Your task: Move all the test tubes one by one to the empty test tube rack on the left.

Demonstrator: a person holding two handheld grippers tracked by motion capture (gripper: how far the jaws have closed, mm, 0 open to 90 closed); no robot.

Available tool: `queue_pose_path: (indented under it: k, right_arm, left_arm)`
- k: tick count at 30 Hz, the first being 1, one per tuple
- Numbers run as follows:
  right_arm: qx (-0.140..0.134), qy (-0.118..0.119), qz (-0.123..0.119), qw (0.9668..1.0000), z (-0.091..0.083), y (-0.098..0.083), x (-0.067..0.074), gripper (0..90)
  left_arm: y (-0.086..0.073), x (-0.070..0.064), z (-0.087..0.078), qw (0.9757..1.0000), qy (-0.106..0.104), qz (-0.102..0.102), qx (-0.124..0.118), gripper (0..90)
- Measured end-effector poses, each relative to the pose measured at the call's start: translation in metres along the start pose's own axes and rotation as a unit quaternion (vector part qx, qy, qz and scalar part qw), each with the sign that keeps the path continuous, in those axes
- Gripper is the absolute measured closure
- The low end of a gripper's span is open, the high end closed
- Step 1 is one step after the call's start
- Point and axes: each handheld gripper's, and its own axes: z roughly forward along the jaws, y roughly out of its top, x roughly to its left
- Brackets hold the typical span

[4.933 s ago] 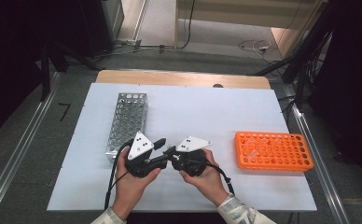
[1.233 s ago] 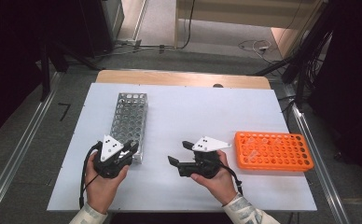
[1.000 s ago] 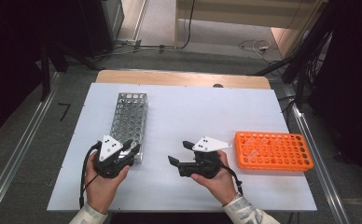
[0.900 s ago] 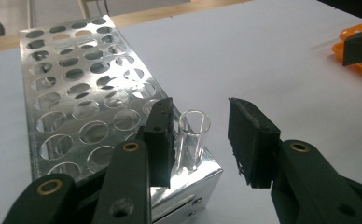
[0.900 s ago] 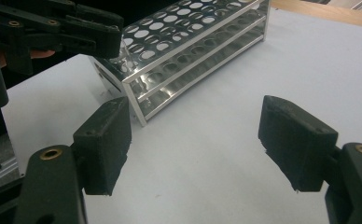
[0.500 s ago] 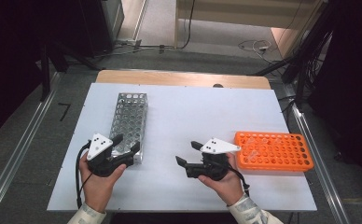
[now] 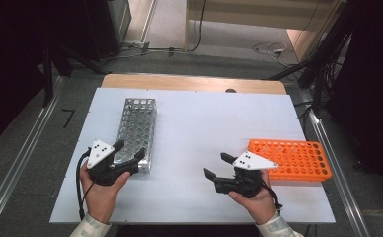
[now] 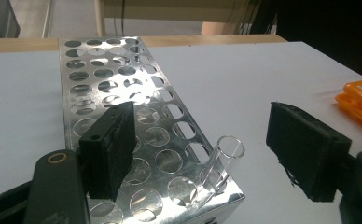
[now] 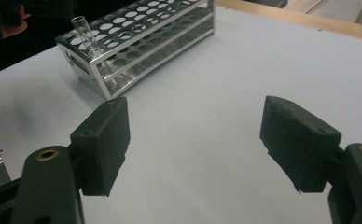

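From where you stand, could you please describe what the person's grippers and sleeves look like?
Both the left gripper and the right gripper are black, with two blocky black jaws on arms with brass-coloured rivets. Each carries a pale three-cornered plate with small dark dots on top. A black cable loops from each one. The person wears light-coloured sleeves.

You've got 2 racks on the table (image 7: pixel 204 123): 1 metal rack (image 7: pixel 136 131) left of centre in the high view, 1 orange rack (image 7: pixel 293 160) at right. 1 clear glass tube (image 8: pixel 219 170) stands tilted in a corner hole of the metal rack, lower centre of the left gripper view, upper left of the right gripper view. 2 grippers: left gripper (image 7: pixel 130 155) lower left, right gripper (image 7: pixel 216 165) lower centre, each w/ 2 black jaws.
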Motion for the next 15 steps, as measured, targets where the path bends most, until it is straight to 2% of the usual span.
queue_pose_path:
  k: [2,15]
  right_arm:
    - [-0.006,-0.009,0.002,0.9999,-0.009,-0.003,-0.005,22.9]
    - [-0.024,-0.049,0.014,0.9984,-0.043,-0.012,-0.025,22.9]
  left_arm:
    - [0.0,-0.001,0.0,1.0,0.001,0.001,0.0,24.4]
    - [0.0,-0.001,0.0,1.0,0.001,0.0,-0.002,24.3]
